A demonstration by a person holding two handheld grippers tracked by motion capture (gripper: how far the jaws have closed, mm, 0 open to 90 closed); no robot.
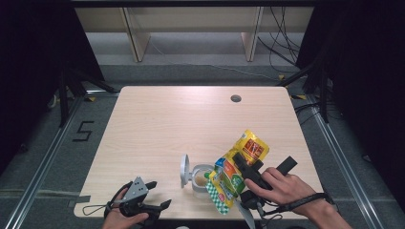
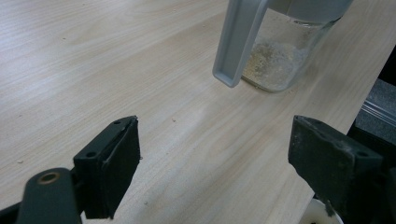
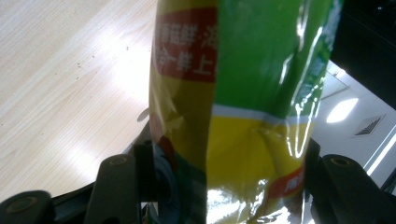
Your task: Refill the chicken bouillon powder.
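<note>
A yellow, green and red snack bag point(image 1: 241, 160) hangs tilted above the table's front right, its lower end over a small clear jar point(image 1: 200, 179). My right gripper point(image 1: 244, 167) is shut on the bag's middle; in the right gripper view the bag point(image 3: 233, 93) sits pinched between both jaws. The jar's grey flip lid point(image 1: 184, 171) stands open. My left gripper point(image 1: 161, 193) rests near the front edge, left of the jar, open with nothing in it. In the left gripper view the jar point(image 2: 280, 60) holds pale granules behind its lid point(image 2: 238, 42), beyond the spread jaws of that gripper point(image 2: 215, 140).
The wooden table point(image 1: 181, 119) has a round cable hole point(image 1: 235, 98) at the back right. Wooden shelf legs and cables lie on the floor beyond it. Dark curtains flank both sides. A "5" point(image 1: 83, 131) is marked on the floor at the left.
</note>
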